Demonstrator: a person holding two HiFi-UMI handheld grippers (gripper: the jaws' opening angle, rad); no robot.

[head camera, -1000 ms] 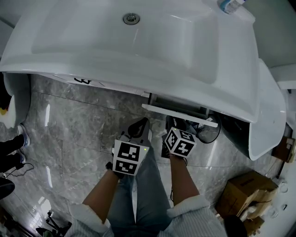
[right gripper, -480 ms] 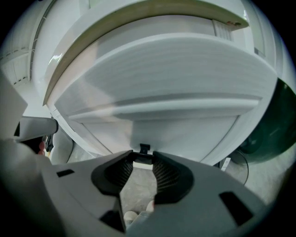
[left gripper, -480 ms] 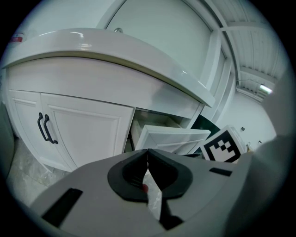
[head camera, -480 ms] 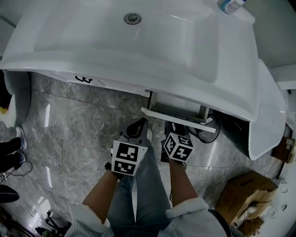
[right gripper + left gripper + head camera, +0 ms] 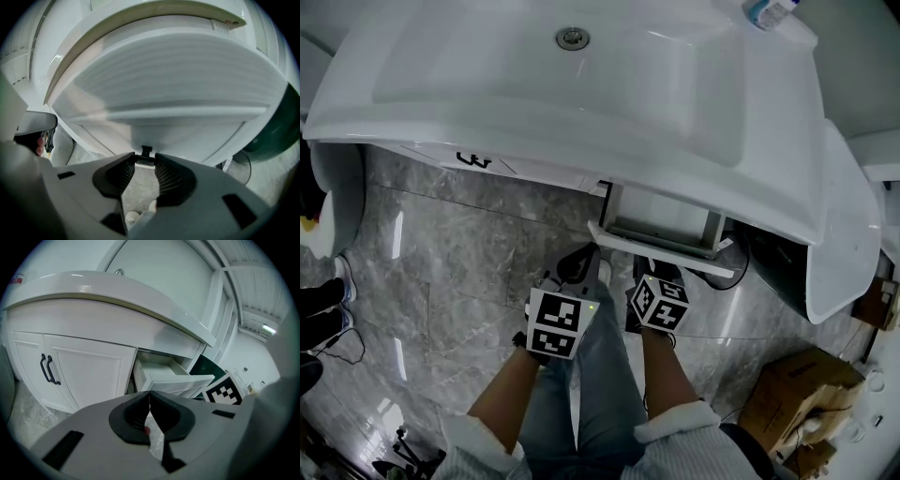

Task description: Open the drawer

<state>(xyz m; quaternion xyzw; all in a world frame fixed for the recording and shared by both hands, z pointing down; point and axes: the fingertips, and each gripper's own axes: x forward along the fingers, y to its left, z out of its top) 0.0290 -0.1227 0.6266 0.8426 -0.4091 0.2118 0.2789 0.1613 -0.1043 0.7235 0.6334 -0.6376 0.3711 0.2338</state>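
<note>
The white drawer (image 5: pixel 661 223) under the washbasin stands partly pulled out, its front panel (image 5: pixel 664 249) toward me. My right gripper (image 5: pixel 660 277) is at that panel, mostly hidden under its marker cube in the head view. In the right gripper view the drawer front (image 5: pixel 178 93) fills the frame and my right gripper (image 5: pixel 145 161) is shut on the small black handle (image 5: pixel 146 152). My left gripper (image 5: pixel 574 269) hangs beside it to the left, away from the drawer. Its pads (image 5: pixel 140 411) meet with nothing between them, and the open drawer (image 5: pixel 168 376) shows ahead of it.
The white basin (image 5: pixel 703 103) overhangs the drawer. Two cabinet doors with black handles (image 5: pixel 47 371) are left of the drawer. A dark round bin (image 5: pixel 276 131) stands on the right, a cardboard box (image 5: pixel 797 389) on the marble floor lower right. Someone's shoes (image 5: pixel 328 300) are at the far left.
The drawer has slid further out from under the basin, toward me. My right gripper has drawn back with it. The left gripper has stayed where it was.
</note>
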